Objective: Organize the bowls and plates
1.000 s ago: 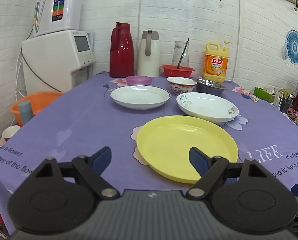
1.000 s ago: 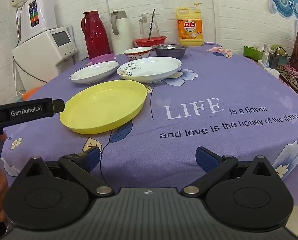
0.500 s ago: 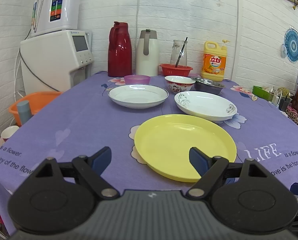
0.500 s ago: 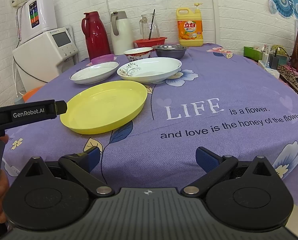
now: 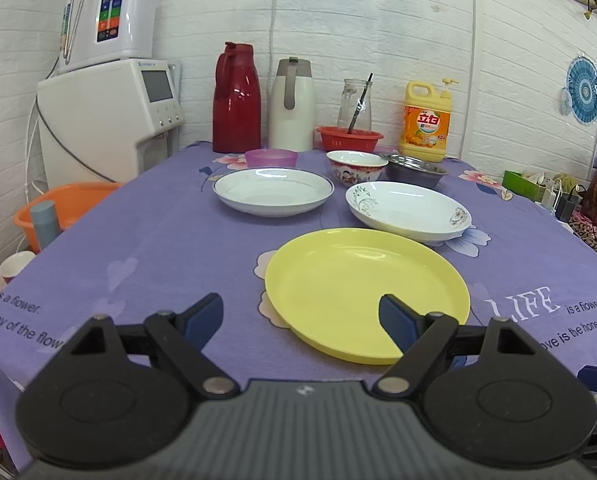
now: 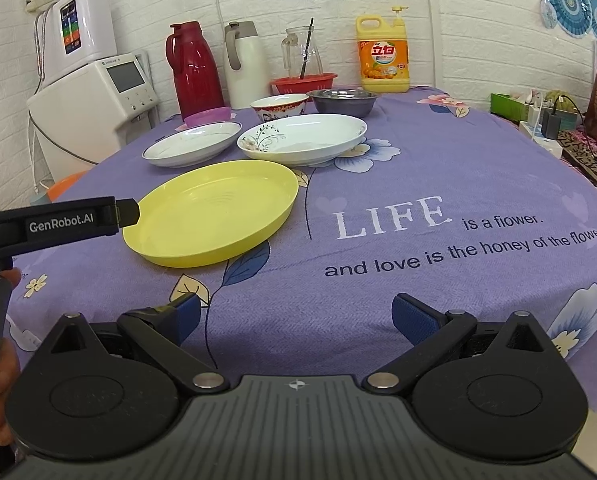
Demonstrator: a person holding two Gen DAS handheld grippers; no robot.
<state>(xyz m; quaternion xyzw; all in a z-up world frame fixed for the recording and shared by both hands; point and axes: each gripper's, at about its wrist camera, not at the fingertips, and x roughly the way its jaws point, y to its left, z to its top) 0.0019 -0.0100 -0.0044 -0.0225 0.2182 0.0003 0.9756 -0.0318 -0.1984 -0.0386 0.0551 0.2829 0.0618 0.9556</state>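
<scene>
A yellow plate (image 5: pixel 362 288) lies on the purple tablecloth, also in the right wrist view (image 6: pixel 214 210). Behind it lie a blue-rimmed white plate (image 5: pixel 272 190) (image 6: pixel 192 144) and a flower-patterned white plate (image 5: pixel 408 210) (image 6: pixel 302 138). Further back stand a purple bowl (image 5: pixel 271 157), a red-patterned bowl (image 5: pixel 355 165) (image 6: pixel 279 106) and a steel bowl (image 5: pixel 416 168) (image 6: pixel 344 101). My left gripper (image 5: pixel 300 320) is open and empty at the yellow plate's near left edge; it shows from the side in the right wrist view (image 6: pixel 128 212). My right gripper (image 6: pixel 294 316) is open and empty over the cloth.
At the back stand a red thermos (image 5: pixel 236 98), a white thermos (image 5: pixel 291 106), a glass jug in a red basket (image 5: pixel 350 138) and a yellow detergent bottle (image 5: pixel 426 122). A white water machine (image 5: pixel 106 120) and an orange basin (image 5: pixel 64 208) are left of the table.
My left gripper has moved slightly forward and left toward the yellow plate's near edge. The right gripper has barely moved. Both stay open.
</scene>
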